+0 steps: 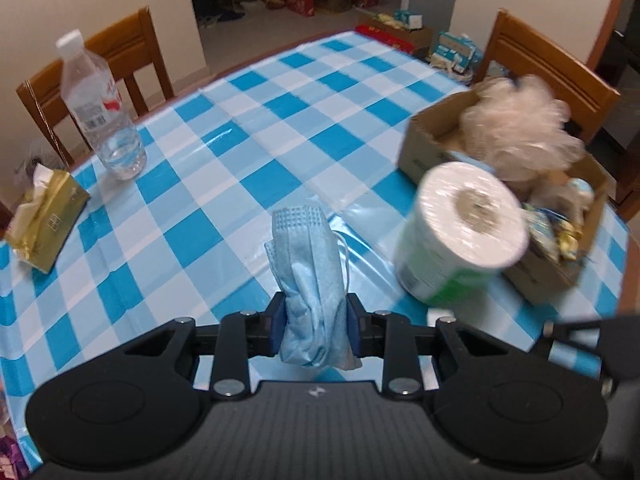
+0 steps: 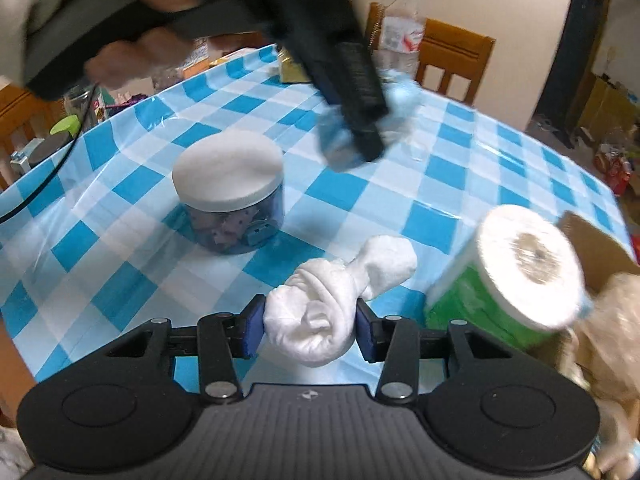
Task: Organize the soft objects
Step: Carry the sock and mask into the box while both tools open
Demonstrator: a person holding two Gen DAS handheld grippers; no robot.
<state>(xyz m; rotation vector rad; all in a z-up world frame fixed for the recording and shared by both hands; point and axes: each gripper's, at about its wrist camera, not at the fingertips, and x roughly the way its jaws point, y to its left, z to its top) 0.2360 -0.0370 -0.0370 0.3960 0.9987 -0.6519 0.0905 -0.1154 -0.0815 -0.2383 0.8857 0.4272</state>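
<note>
pale blue face mask (image 1: 310, 276) is pinched in the left gripper (image 1: 316, 330), bunched white sock (image 2: 316, 312) clamped in the right gripper (image 2: 310, 330), both off the checked tablecloth (image 1: 224, 128). the cardboard box (image 1: 424, 140) looks nearly full, toilet roll (image 1: 460, 236) propped at its edge, so either piece could snag, slide off, or tip that roll.

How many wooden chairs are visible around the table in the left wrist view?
2. One wooden chair stands at the far left edge behind the water bottle; another chair stands at the far right behind the cardboard box. Others may sit outside the frame.
</note>
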